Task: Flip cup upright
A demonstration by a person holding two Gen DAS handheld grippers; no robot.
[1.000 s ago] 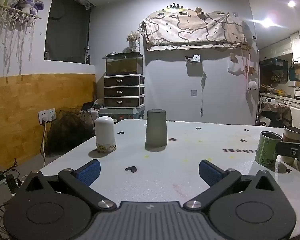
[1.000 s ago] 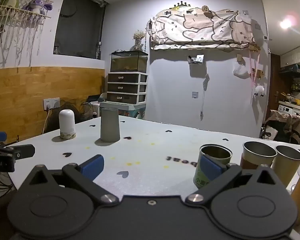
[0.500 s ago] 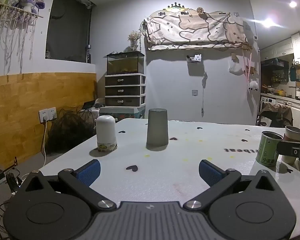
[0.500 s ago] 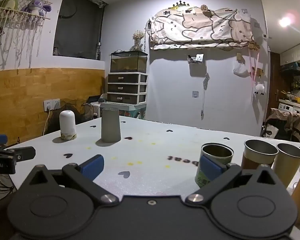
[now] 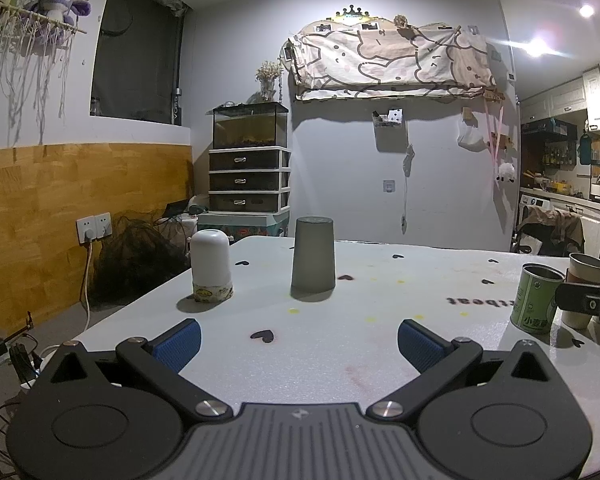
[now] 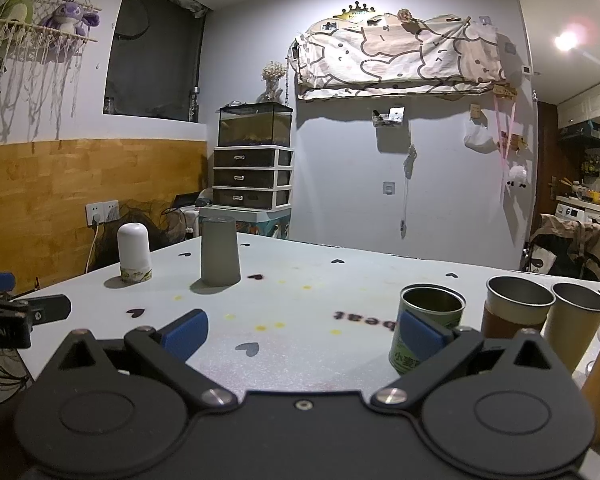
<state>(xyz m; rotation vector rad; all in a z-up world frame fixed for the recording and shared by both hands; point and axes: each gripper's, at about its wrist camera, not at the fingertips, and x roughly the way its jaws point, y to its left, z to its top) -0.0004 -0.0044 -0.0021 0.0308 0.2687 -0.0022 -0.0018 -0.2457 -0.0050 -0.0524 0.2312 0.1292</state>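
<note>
Dim room; ceiling lamps flare upper right (streaky glare), soft shadows, fisheye-bent edges with dark corners.

Grey cup, white table with black hearts

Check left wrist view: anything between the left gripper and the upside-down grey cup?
Nothing solid. In the left wrist view only bare table, with a printed black heart and yellow spots, separates the open left gripper from the grey cup.

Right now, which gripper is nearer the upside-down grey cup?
Left. The left gripper faces the grey cup almost straight ahead, jaws open; the right gripper sits farther off, the cup ahead to its left.
</note>
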